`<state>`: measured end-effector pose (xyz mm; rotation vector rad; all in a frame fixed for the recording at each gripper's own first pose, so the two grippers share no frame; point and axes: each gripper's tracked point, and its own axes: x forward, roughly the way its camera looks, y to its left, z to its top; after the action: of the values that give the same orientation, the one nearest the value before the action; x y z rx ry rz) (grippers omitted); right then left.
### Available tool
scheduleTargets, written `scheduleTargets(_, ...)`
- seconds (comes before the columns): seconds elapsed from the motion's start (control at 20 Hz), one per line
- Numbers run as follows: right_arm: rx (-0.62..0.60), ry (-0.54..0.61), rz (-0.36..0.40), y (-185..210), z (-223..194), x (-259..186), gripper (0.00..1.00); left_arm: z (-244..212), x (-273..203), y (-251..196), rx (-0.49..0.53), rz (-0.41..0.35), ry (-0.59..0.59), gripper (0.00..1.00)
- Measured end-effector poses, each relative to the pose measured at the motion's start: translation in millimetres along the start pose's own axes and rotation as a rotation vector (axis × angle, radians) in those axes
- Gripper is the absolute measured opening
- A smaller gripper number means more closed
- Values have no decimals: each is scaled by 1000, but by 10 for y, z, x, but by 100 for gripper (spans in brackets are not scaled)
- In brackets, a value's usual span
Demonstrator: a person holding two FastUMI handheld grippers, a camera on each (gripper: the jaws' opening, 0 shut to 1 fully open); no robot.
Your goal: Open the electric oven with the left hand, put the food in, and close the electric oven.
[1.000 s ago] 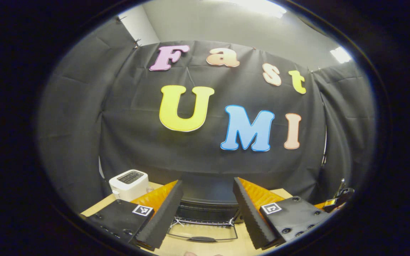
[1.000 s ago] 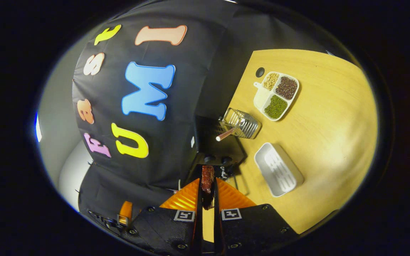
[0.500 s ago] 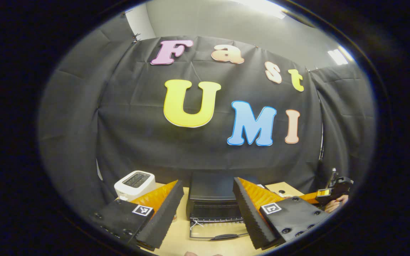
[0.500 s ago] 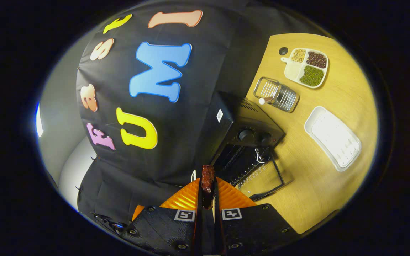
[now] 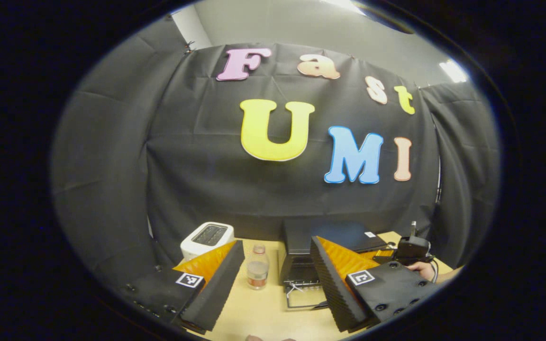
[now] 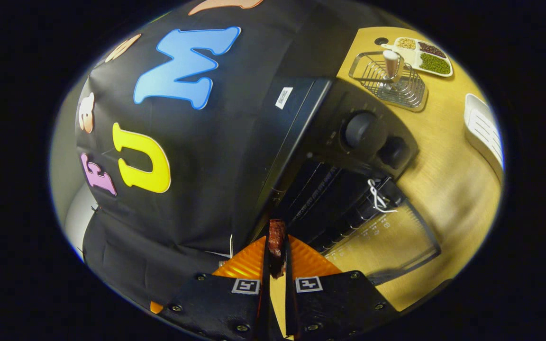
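Between the fingers of the right gripper [image 6: 276, 246], a dark reddish-brown piece of food [image 6: 276, 239] is pinched, with both fingers pressed against its sides and the jaws nearly together. Just beyond the food, in the right gripper view, the black electric oven [image 6: 311, 123] is seen standing on the light wooden table [image 6: 448, 189], its back close to the booth's black cloth wall. Its glass door [image 6: 386, 241] is folded down flat above the tabletop, and the dark cavity with its wire rack [image 6: 330, 199] is laid open. A short white string [image 6: 376, 195] is seen at the oven's front, by the door hinge. Two round black knobs [image 6: 360, 129] are set on the control panel. Beyond the oven, a wire rack basket [image 6: 386, 76] holding a small upright utensil is seen, and beside it a white divided dish of beans and grains [image 6: 422, 49]. A white ribbed tray [image 6: 484, 132] is seen near the table edge, well apart from the oven.

From the left gripper view, the left gripper [image 5: 277, 279] is held wide open with nothing between its fingers. The oven [image 5: 315, 246] is seen ahead with its door lowered. A small clear plastic bottle [image 5: 257, 267] stands just beside the oven, and a white toaster [image 5: 206, 237] stands farther left. At the right, the other gripper [image 5: 408, 251] and the hand [image 5: 427, 271] holding it are seen near the oven.
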<state>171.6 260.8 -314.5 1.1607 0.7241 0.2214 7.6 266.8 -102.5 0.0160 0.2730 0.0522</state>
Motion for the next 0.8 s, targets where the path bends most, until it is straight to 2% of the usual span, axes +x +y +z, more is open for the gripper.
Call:
scheduleTargets(0.05,-11,-9,-8,-15,-25,110,13,-25,-16,60,0,11,6,98)
scheduleTargets(0.1,-25,-23,-20,-34,-25,207,13,-52,-31,122,-1,23,12,95)
scheduleTargets(0.25,-41,-44,-59,-147,-16,501,13,-173,-62,272,-4,49,33,98)
scheduleTargets(0.4,-69,-80,-102,-271,54,630,13,-188,-58,340,3,55,46,92)
scheduleTargets(0.5,-120,-108,-155,-357,143,595,13,-199,-23,342,4,53,49,99)
scheduleTargets(0.6,-213,-118,-233,-485,189,592,18,-217,27,306,-2,46,52,99)
scheduleTargets(0.65,-258,-117,-257,-517,211,591,17,-210,37,266,-7,40,54,99)
scheduleTargets(0.7,-286,-124,-279,-542,252,598,27,-201,60,203,-11,28,54,99)
scheduleTargets(0.8,-325,-125,-318,-611,330,620,31,-162,94,53,-1,-2,47,95)
